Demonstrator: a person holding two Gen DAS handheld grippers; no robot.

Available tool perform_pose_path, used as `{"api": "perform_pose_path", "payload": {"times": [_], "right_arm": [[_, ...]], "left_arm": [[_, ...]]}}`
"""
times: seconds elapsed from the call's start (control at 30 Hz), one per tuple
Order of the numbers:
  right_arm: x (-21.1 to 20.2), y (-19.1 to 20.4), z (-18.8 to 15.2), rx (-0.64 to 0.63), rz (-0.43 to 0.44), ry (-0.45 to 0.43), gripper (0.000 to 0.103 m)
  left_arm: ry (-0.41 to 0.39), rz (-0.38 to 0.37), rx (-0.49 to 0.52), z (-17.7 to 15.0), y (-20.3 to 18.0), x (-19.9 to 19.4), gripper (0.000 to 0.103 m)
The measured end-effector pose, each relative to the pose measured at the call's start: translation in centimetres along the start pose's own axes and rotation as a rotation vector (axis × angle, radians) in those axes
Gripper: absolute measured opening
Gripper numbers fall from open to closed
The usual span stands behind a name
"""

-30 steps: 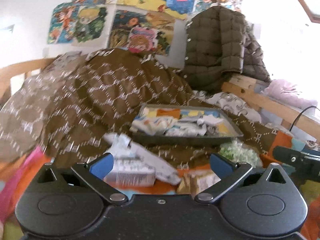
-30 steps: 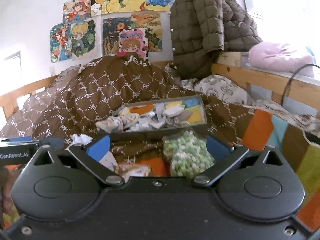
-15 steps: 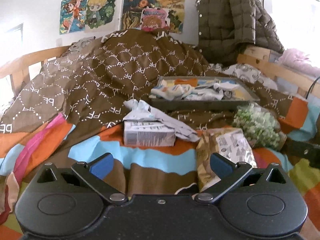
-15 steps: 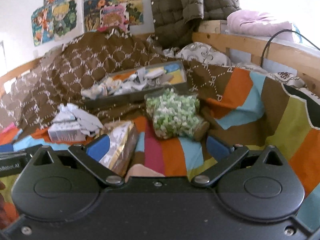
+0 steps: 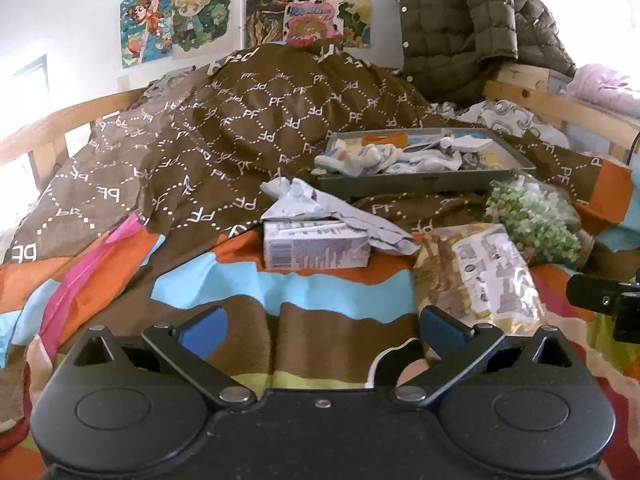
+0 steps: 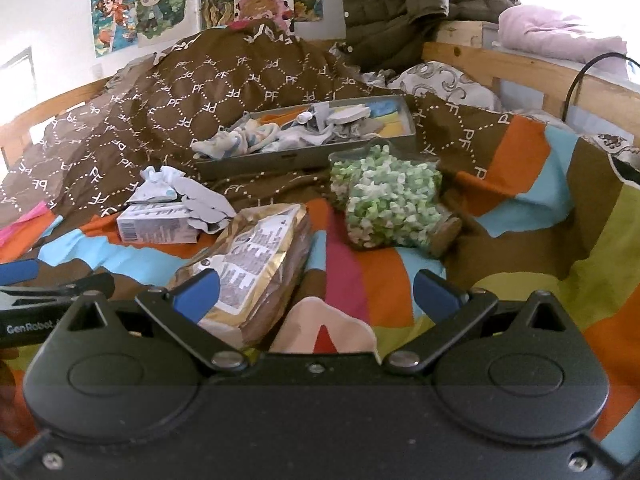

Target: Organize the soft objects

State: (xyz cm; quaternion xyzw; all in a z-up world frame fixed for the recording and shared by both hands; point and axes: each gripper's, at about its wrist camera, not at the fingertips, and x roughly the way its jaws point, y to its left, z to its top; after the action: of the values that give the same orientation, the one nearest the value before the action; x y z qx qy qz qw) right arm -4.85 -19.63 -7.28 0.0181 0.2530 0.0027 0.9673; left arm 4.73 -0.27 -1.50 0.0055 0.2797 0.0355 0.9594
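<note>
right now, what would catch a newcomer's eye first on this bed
Probably the clear bag of green and white sweets, lying on the striped cover right of centre. Behind it a grey tray heaped with socks sits on the brown quilt. Nearer, a gold packet lies beside a white carton.

Grey tray (image 5: 424,188) of jumbled socks (image 5: 356,157) at 12 o'clock on bed. Crumpled pale cloth (image 5: 336,216) draped over carton (image 5: 314,246), at 11 o'clock.
</note>
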Motion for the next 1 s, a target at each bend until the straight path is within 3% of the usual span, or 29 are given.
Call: {"api": "perform_pose_path", "payload": {"times": [0.73,1.0], "right_arm": [[1.9,1.5,0.3,-0.068,0.09,-0.029,0.102],[2.4,1.2,0.2,-0.066,0.084,-0.026,0.102]], "left_arm": [[-0.007,0.062,0.024,1.1,2.3,1.0,0.102],[-0.001,0.075,0.062,1.3,2.7,1.9,0.102]]}}
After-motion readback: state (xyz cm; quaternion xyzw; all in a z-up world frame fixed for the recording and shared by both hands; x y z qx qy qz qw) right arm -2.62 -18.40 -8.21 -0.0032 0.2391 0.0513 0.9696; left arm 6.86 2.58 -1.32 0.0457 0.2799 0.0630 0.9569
